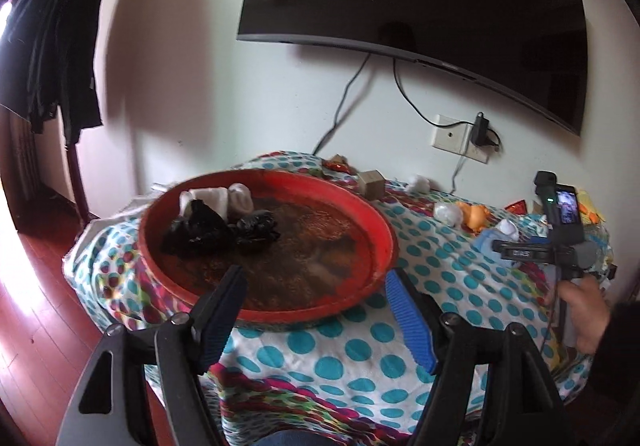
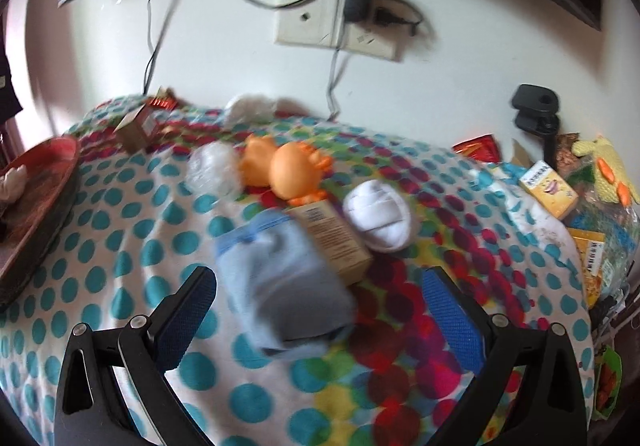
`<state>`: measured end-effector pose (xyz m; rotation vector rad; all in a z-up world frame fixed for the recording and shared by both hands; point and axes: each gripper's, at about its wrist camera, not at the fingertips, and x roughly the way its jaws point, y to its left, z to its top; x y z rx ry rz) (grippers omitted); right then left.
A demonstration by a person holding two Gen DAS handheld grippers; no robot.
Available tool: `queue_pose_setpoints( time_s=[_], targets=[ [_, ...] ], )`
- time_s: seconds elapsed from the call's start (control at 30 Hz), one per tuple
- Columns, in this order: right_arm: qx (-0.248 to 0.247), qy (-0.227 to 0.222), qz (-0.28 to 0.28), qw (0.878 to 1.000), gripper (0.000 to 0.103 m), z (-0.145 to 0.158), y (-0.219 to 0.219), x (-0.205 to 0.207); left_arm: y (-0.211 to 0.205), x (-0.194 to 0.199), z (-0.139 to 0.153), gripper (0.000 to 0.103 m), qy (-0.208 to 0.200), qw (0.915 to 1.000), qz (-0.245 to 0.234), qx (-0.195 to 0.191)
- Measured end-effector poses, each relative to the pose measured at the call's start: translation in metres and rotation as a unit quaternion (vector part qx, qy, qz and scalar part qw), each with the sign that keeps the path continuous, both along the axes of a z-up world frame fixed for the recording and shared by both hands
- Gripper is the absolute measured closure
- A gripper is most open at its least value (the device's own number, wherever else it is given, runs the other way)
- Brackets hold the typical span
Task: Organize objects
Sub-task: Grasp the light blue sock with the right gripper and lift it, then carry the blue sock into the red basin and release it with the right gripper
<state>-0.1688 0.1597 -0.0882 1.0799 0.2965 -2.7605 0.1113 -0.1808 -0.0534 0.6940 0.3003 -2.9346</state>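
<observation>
A round red tray [image 1: 360,202] lies on the dotted cloth and holds white rolled socks [image 1: 218,198] and two black crumpled bundles [image 1: 200,230]. My left gripper [image 1: 312,298] is open and empty, just in front of the tray's near rim. My right gripper [image 2: 320,294] is open and empty, with a folded light-blue cloth [image 2: 280,278] between its fingers, apart from both pads. Beside it lie a tan box [image 2: 332,238], a white sock roll [image 2: 380,218], an orange toy duck [image 2: 288,166] and a clear wrapped ball [image 2: 212,170]. The tray's edge [image 2: 60,186] shows at left.
A small cardboard box [image 2: 138,128] and a white bundle [image 2: 252,106] lie near the wall. A yellow box [image 2: 548,188], a knitted yellow toy [image 2: 604,170], snack packets [image 2: 478,148] and a black stand [image 2: 536,106] crowd the right edge. TV and socket hang above.
</observation>
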Motion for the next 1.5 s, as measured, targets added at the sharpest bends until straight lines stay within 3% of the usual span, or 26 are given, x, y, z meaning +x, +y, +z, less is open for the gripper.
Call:
queue_pose_setpoints(
  time_s=[0.03,0.1,0.13,0.17,0.2,0.27,0.83,0.97,1.27,1.5],
  targets=[
    [0.001,-0.005,0.005,1.000,0.001,-0.002,-0.006,0.000,0.000,-0.001,-0.001,0.029,-0.003,1.0000,-0.001,0.002],
    [0.024,-0.017,-0.003,1.000,0.011,-0.010,-0.017,-0.003,-0.001,-0.004,-0.004,0.029,-0.013,0.9999,-0.004,0.007],
    [0.035,-0.021,-0.011,0.999,0.035,-0.012,-0.020,-0.005,-0.001,-0.004,-0.004,0.029,-0.013,0.9999,-0.004,0.007],
    [0.042,-0.022,-0.019,0.999,0.068,-0.013,-0.021,-0.005,-0.001,-0.002,-0.003,0.029,-0.009,0.9999,-0.003,0.004],
    [0.032,-0.024,-0.020,0.999,0.075,-0.013,-0.019,-0.006,-0.001,-0.001,-0.002,0.029,-0.004,1.0000,-0.002,0.000],
    [0.016,-0.023,-0.017,0.999,0.079,-0.010,-0.014,-0.004,-0.001,0.002,-0.001,0.029,0.001,1.0000,0.002,-0.007],
    [0.003,-0.019,-0.045,0.999,0.079,0.007,0.027,0.025,0.002,-0.003,-0.009,0.029,-0.028,0.9996,-0.001,0.005],
    [-0.019,-0.004,-0.042,0.999,0.079,0.026,0.026,0.027,0.002,-0.002,-0.010,0.029,-0.029,0.9995,0.005,0.007],
    [-0.016,0.052,0.046,0.997,0.078,0.093,-0.062,0.026,-0.005,0.001,-0.008,0.029,-0.022,0.9993,0.028,0.007],
    [-0.041,0.032,0.152,0.987,0.077,0.101,-0.168,0.037,-0.032,0.016,0.002,0.029,0.011,0.9947,0.101,0.017]
  ],
)
